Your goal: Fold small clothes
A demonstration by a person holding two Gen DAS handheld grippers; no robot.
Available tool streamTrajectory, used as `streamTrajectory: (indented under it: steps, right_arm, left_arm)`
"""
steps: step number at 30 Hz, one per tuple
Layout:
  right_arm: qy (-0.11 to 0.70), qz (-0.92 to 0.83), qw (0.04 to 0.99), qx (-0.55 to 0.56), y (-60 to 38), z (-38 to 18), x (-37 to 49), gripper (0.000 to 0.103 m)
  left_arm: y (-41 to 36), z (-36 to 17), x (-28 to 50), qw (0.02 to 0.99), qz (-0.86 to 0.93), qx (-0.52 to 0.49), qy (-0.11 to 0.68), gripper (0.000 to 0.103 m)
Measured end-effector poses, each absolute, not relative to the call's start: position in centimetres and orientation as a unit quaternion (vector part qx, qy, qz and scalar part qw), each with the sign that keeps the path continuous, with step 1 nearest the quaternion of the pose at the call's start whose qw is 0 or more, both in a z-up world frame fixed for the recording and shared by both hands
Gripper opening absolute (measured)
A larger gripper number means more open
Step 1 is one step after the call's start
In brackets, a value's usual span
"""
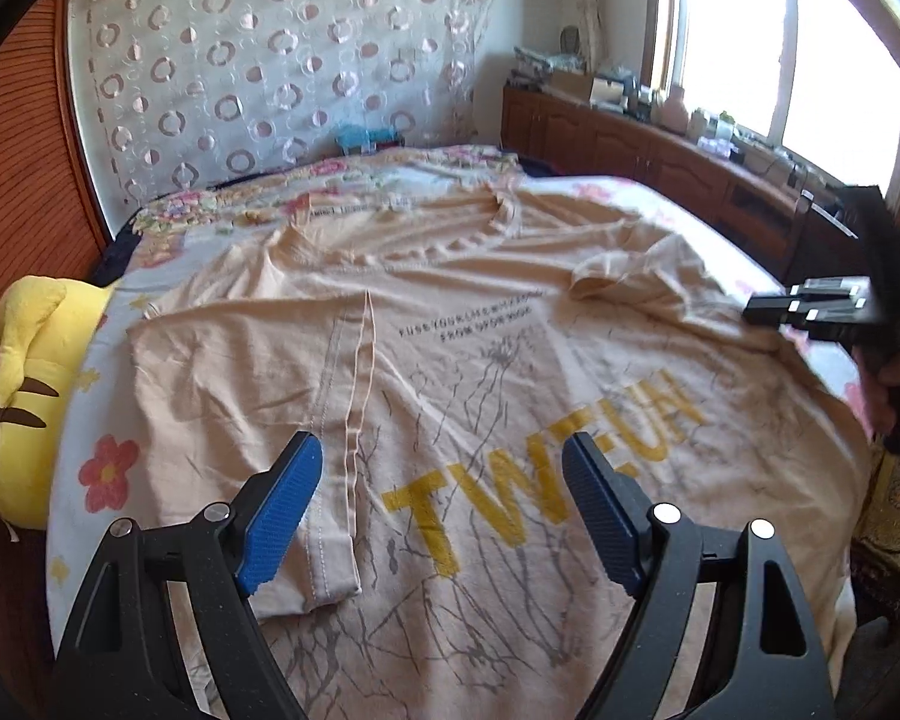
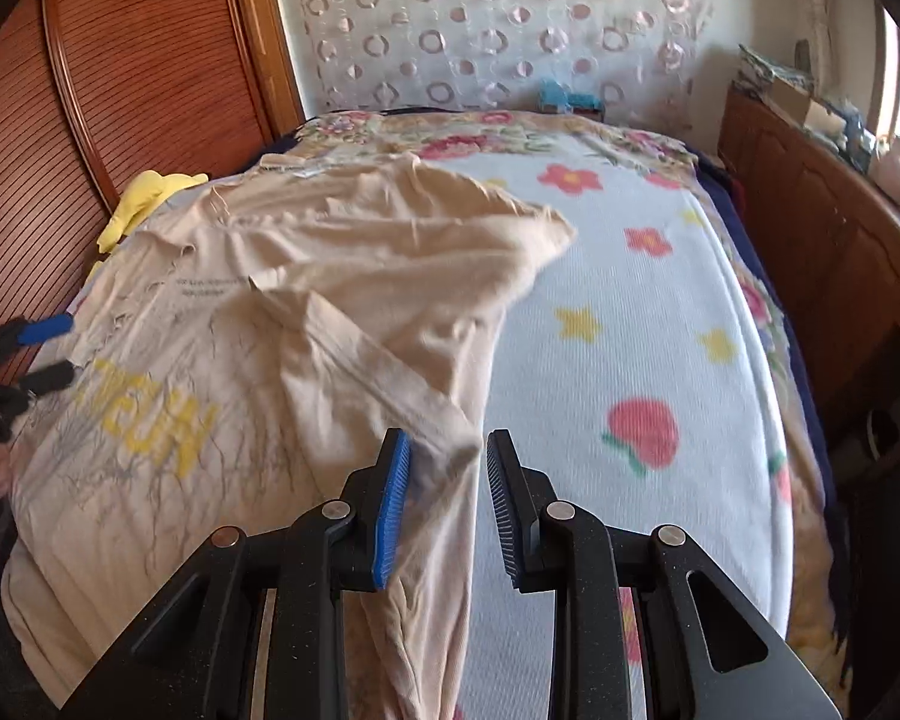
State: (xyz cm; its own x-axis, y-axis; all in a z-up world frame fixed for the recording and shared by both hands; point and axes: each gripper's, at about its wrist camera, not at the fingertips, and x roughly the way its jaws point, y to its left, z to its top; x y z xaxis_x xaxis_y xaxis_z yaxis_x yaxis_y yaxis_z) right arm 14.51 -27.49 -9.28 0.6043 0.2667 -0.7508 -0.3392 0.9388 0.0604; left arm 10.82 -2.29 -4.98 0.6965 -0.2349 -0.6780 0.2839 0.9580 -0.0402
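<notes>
Beige T-shirt (image 1: 450,360) is seen spread across the flowered bedspread (image 2: 630,312), filling the centre of the left wrist view. The left gripper (image 1: 441,468) is held over the yellow lettering with its fingers (image 1: 282,510) wide apart, nothing between them. In the right wrist view, lower centre, a fold of the shirt's edge hangs between the fingers (image 2: 390,510) of the right gripper (image 2: 448,450); these are set slightly apart, not pressed on the cloth. A yellow plush toy (image 1: 24,384) is seen at the left edge.
</notes>
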Motion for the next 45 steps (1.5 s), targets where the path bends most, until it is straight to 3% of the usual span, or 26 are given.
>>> streamTrajectory:
  steps: [5,8,11,30,33,45]
  right_arm:
    - [0.407,0.175,0.896,-0.035,-27.9,-9.8,14.5,0.027]
    - [0.393,0.184,0.9,-0.043,-27.5,-9.7,14.0,0.014]
    - [0.374,0.194,0.906,-0.047,-27.3,-9.4,13.4,0.009]
    - [0.387,0.285,0.872,-0.096,-24.7,-10.1,9.0,0.009]
    - [0.378,0.287,0.875,-0.096,-24.5,-9.5,8.9,0.016]
    - [0.356,0.262,0.891,-0.105,-20.0,-7.8,16.1,0.019]
  left_arm:
    - [-1.6,-2.8,9.8,0.933,-0.138,0.007,0.331,0.083]
    - [-1.6,-2.1,9.7,0.935,-0.144,0.004,0.323,0.083]
    - [-1.8,-1.8,9.5,0.936,-0.15,0.005,0.317,0.083]
    - [-3.2,-1.8,9.8,0.951,-0.144,-0.021,0.273,0.083]
    - [-3.4,-1.8,9.6,0.949,-0.152,-0.012,0.277,0.083]
    - [-2.2,-1.9,9.1,0.946,-0.144,0.001,0.29,0.083]
